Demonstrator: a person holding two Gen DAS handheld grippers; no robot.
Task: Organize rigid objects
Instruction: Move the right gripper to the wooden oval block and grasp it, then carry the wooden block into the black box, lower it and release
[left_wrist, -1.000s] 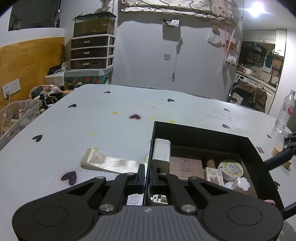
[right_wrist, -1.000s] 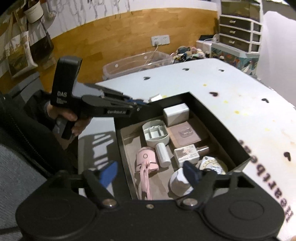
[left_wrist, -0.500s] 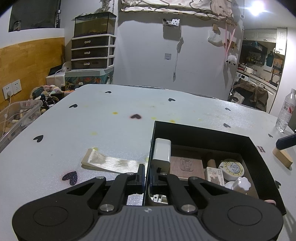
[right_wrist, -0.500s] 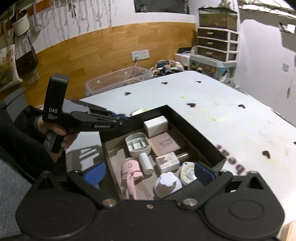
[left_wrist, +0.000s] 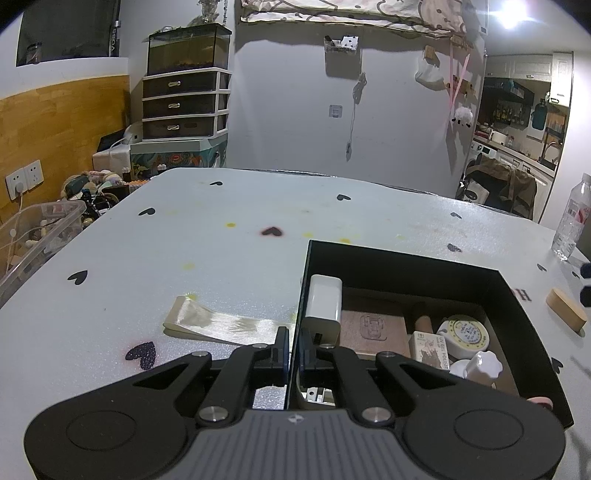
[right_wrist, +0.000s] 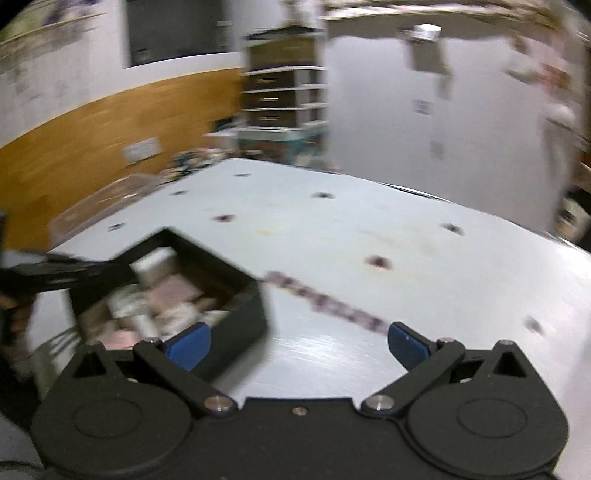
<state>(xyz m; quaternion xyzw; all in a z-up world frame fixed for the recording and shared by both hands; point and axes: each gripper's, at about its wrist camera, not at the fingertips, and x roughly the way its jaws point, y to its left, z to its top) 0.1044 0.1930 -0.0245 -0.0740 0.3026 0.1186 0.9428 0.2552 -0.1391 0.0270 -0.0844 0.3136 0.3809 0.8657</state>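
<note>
Left claw (left_wrist: 293, 350) is closed on the near wall of the black box (left_wrist: 402, 264). Right claw (right_wrist: 297, 345), just opened wide, holds nothing above the table (right_wrist: 369, 229).

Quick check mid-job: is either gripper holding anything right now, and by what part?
The left gripper is shut on the black box, clamping its near left wall at the rim. The right gripper is open over bare table, holding nothing.
</note>
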